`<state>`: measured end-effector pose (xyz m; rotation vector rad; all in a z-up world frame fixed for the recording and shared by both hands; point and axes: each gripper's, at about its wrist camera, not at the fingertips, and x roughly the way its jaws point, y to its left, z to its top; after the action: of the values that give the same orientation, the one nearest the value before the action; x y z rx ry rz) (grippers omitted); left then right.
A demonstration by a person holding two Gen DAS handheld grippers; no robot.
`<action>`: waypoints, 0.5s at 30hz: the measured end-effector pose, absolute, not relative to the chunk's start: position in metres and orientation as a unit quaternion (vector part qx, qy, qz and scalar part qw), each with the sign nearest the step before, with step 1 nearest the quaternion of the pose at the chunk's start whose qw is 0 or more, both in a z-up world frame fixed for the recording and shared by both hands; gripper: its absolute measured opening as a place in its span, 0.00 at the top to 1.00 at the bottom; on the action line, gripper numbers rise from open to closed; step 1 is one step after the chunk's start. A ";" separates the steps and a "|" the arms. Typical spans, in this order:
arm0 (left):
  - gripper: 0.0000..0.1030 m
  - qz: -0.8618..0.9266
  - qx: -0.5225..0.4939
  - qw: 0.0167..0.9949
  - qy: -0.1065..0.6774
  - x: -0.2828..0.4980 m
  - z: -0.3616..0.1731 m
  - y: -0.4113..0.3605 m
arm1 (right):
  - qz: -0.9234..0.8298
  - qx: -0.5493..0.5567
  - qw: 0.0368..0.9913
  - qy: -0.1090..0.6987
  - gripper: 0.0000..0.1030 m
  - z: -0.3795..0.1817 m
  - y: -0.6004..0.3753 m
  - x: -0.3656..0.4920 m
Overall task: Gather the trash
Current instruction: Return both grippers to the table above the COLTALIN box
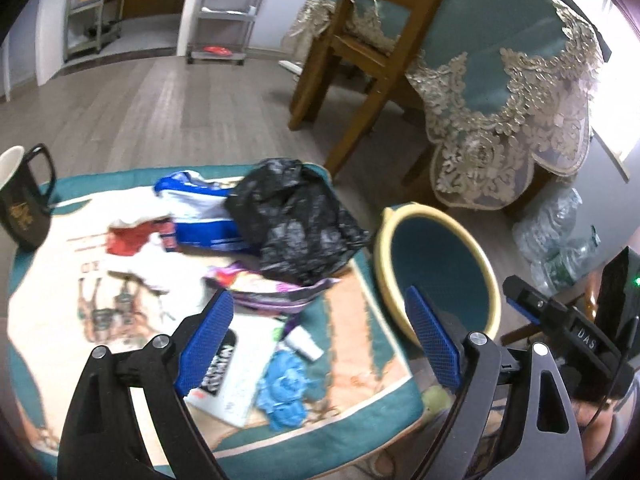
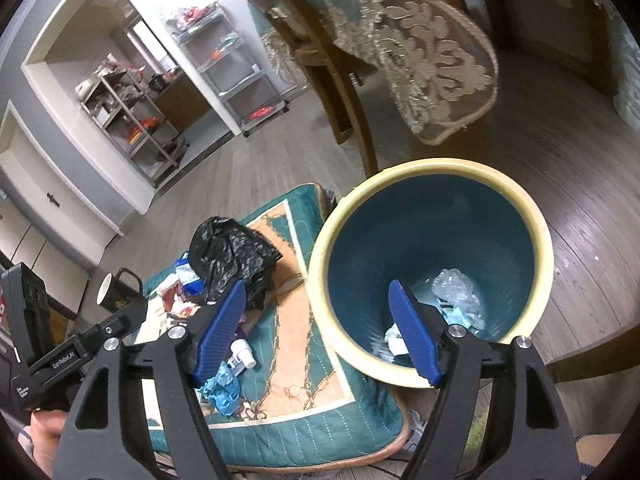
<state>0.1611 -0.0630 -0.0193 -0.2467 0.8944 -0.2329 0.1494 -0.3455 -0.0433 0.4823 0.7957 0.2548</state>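
Observation:
A low cushioned stool (image 1: 360,280) carries trash: a crumpled black plastic bag (image 1: 296,220), a blue-and-white wrapper (image 1: 200,216), a red-and-white wrapper (image 1: 132,240), a purple wrapper (image 1: 264,292), a white paper card (image 1: 240,376), a small white tube (image 1: 304,344) and a crumpled blue glove (image 1: 284,392). A teal bin with a cream rim (image 2: 436,172) stands right of the stool, with clear plastic (image 2: 456,292) and white scraps (image 2: 394,340) inside. My left gripper (image 1: 320,340) is open and empty above the stool's near side. My right gripper (image 2: 316,332) is open and empty over the bin's near rim.
A black mug (image 1: 24,204) stands at the stool's far left corner. A wooden chair (image 1: 360,60) and a table with a teal lace-edged cloth (image 1: 500,80) stand behind. Clear plastic bottles (image 1: 560,236) lie on the floor at right. Metal shelves (image 1: 224,12) stand far back.

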 end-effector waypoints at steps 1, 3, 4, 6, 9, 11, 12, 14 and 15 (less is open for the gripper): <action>0.15 -0.109 -0.118 0.888 0.430 0.160 -0.019 -0.060 | 0.126 0.229 0.885 0.385 0.29 -0.044 -0.342 0.149; 0.15 -0.102 -0.119 0.888 0.431 0.157 -0.021 -0.050 | 0.130 0.225 0.885 0.388 0.29 -0.046 -0.339 0.149; 0.15 -0.098 -0.121 0.889 0.432 0.156 -0.022 -0.045 | 0.132 0.222 0.884 0.390 0.29 -0.047 -0.336 0.149; 0.15 -0.090 -0.125 0.888 0.433 0.153 -0.025 -0.036 | 0.136 0.218 0.883 0.392 0.29 -0.049 -0.333 0.148; 0.15 -0.078 -0.124 0.888 0.437 0.151 -0.029 -0.026 | 0.142 0.211 0.881 0.399 0.29 -0.053 -0.326 0.147; 0.15 -0.073 -0.123 0.886 0.440 0.150 -0.032 -0.020 | 0.147 0.205 0.879 0.404 0.29 -0.055 -0.321 0.147; 0.15 -0.069 -0.122 0.885 0.443 0.149 -0.034 -0.017 | 0.150 0.203 0.878 0.407 0.29 -0.057 -0.320 0.147; 0.15 -0.065 -0.118 0.884 0.448 0.148 -0.038 -0.012 | 0.155 0.195 0.876 0.412 0.29 -0.059 -0.314 0.146; 0.15 -0.062 -0.113 0.883 0.451 0.147 -0.041 -0.010 | 0.157 0.192 0.875 0.415 0.29 -0.060 -0.311 0.146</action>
<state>0.1465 -0.0102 -0.0411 -0.2362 0.9388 -0.1290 0.1459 -0.3113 -0.0604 0.4003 0.8662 0.3287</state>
